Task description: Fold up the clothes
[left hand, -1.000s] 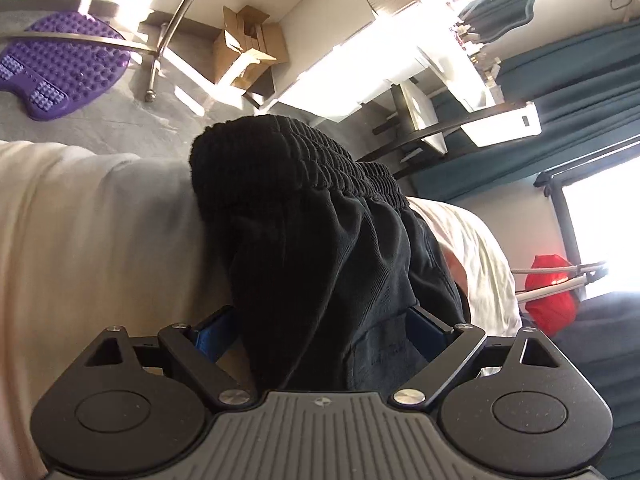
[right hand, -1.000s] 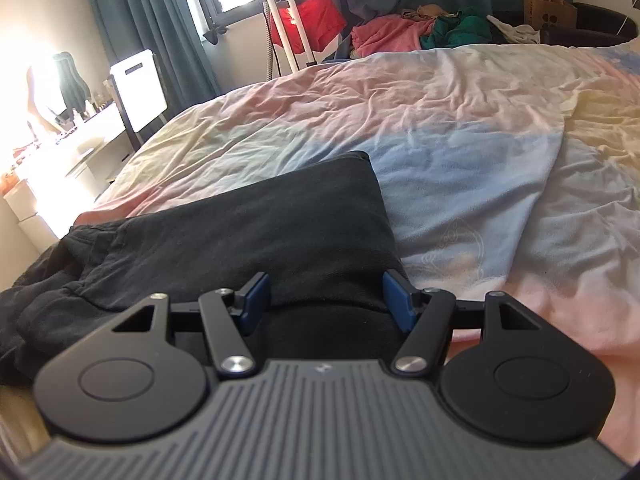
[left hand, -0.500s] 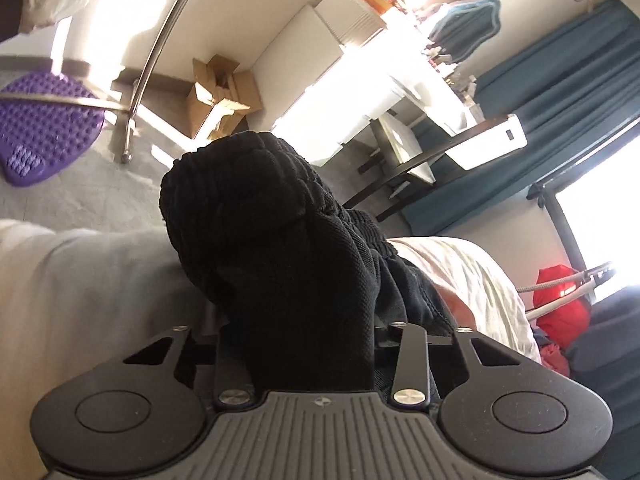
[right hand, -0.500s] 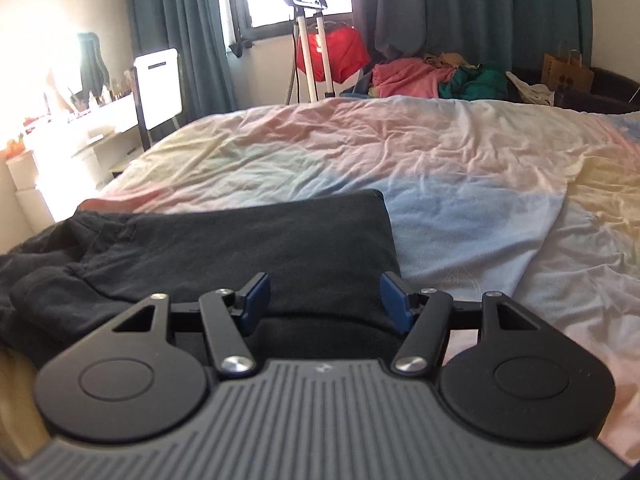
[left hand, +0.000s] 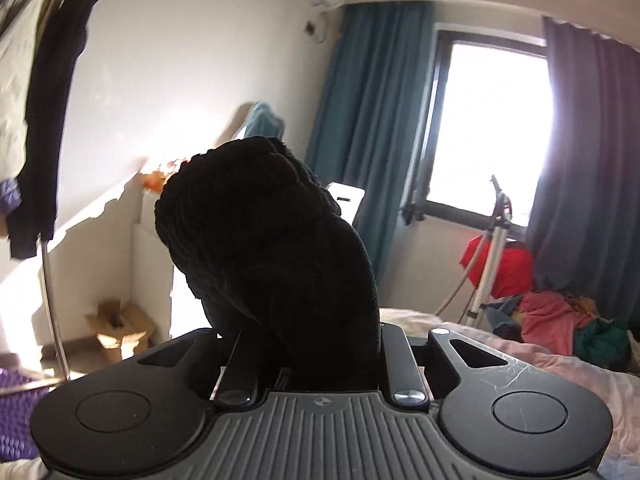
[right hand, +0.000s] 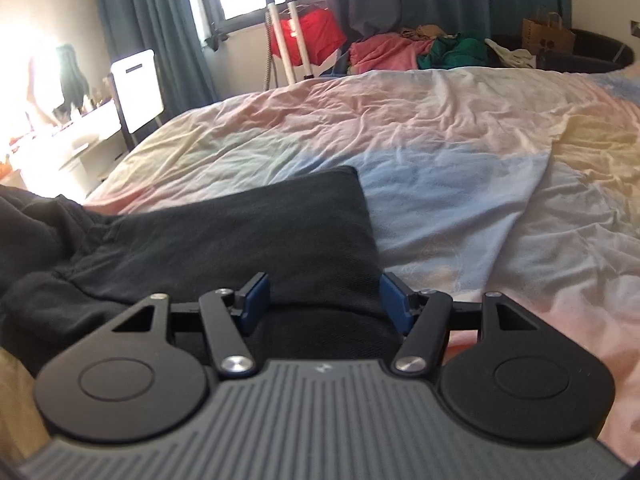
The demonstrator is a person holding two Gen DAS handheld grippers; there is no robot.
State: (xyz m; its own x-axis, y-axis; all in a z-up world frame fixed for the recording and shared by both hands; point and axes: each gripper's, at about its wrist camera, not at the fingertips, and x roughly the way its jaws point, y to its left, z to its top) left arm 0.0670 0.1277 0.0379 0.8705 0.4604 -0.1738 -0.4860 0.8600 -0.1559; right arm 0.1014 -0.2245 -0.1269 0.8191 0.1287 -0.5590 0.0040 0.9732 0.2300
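Note:
Black shorts (right hand: pixel 240 240) lie across the pastel bed cover (right hand: pixel 440 140), one leg end flat, the waist end rising off to the left. My left gripper (left hand: pixel 304 344) is lifted off the bed, its jaws closing tight on the bunched elastic waistband (left hand: pixel 264 232), which hides the fingertips. My right gripper (right hand: pixel 325 300) rests low over the flat leg end. Its blue pads (right hand: pixel 256 300) stand apart with the cloth lying between and beyond them, not squeezed.
A clothes rack with hanging garments (left hand: pixel 44 80) and a cardboard box (left hand: pixel 120 324) stand left of the bed. Beyond its far edge are a garment steamer (right hand: pixel 280 20), a pile of clothes (right hand: pixel 400 50), a paper bag (right hand: pixel 548 36) and a white chair (right hand: pixel 138 84).
My left gripper went from open around the waistband to pinched on it, then rose and rolled, its view swinging from the floor up to the wall and window. The right gripper stayed put.

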